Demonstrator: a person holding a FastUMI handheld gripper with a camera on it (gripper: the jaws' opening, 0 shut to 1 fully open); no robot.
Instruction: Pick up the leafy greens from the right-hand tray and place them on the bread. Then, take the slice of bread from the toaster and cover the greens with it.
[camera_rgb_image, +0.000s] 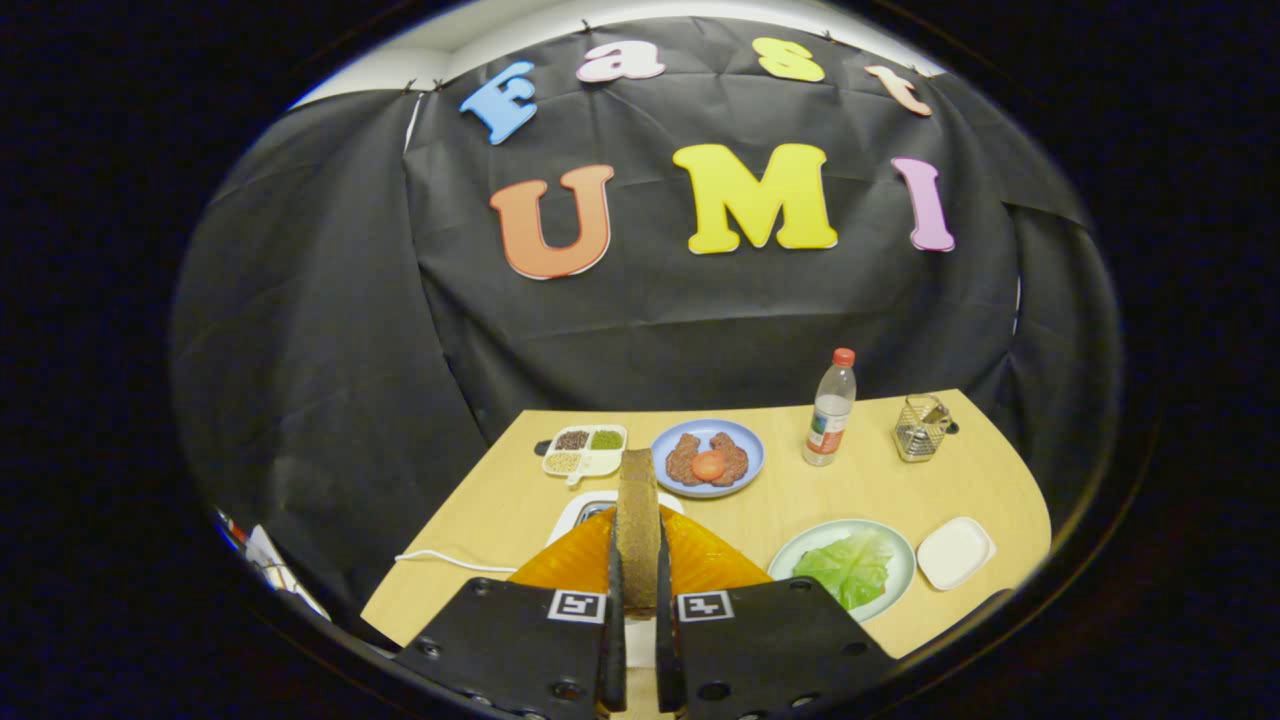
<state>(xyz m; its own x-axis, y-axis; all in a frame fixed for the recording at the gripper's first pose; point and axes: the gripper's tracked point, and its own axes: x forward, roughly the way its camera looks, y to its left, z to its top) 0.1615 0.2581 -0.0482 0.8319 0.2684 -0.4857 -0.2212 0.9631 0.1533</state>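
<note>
My gripper (638, 560) is shut on a brown slice of bread (637, 495), seen edge-on and upright between the two fingers. Just under and behind the slice sits the white toaster (583, 512), mostly hidden by the fingers. To the right of the fingers, a leaf of green lettuce (850, 567) lies spread on a pale green plate (800, 548). I cannot tell whether bread lies under the leaf.
A small white tray (955, 552) sits right of the green plate. Further back stand a blue plate with meat patties and a tomato slice (707, 458), a divided dish of grains (585, 450), a water bottle (830, 410) and a glass jar (920, 428). A white cable (440, 560) runs left from the toaster.
</note>
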